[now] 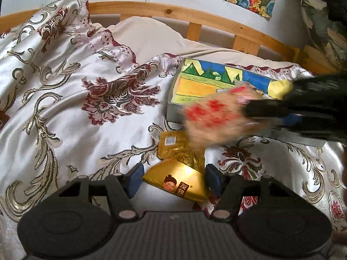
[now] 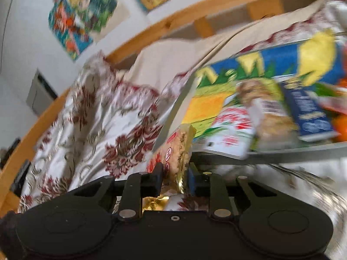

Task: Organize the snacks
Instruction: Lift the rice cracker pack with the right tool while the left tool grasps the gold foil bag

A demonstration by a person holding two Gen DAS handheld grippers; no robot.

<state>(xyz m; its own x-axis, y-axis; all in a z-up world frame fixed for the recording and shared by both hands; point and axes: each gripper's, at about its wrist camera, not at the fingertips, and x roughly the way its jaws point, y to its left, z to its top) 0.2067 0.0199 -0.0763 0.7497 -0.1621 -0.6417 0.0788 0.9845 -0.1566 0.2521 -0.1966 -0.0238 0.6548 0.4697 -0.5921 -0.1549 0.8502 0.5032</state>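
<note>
The right tool (image 2: 175, 181) is clenched on a clear snack packet with red print (image 2: 173, 151), pinched at its gold crimped end and held just before the near wall of the box (image 1: 171, 106) on the bed; the left tool (image 1: 174, 178) stands released, its blue pads either side of a gold snack pack (image 1: 180, 182) lying on the satin bedspread (image 1: 65, 99), with a second amber pack (image 1: 171, 145) just beyond it; these packs look light, soft and crinkly, their film probably slippery and the contents likely to crush, so I judge a sealed end or the flat faces across the narrow width to be the safer hold, with modest squeeze; the bedspread is soft and glossy and may let a pack slide; motion blur smears the held packet in the left view and the box's contents in the right view, where a blue packet (image 2: 308, 112) and white-and-red wrappers are only roughly legible; the box's right end is hidden behind the right tool.
</note>
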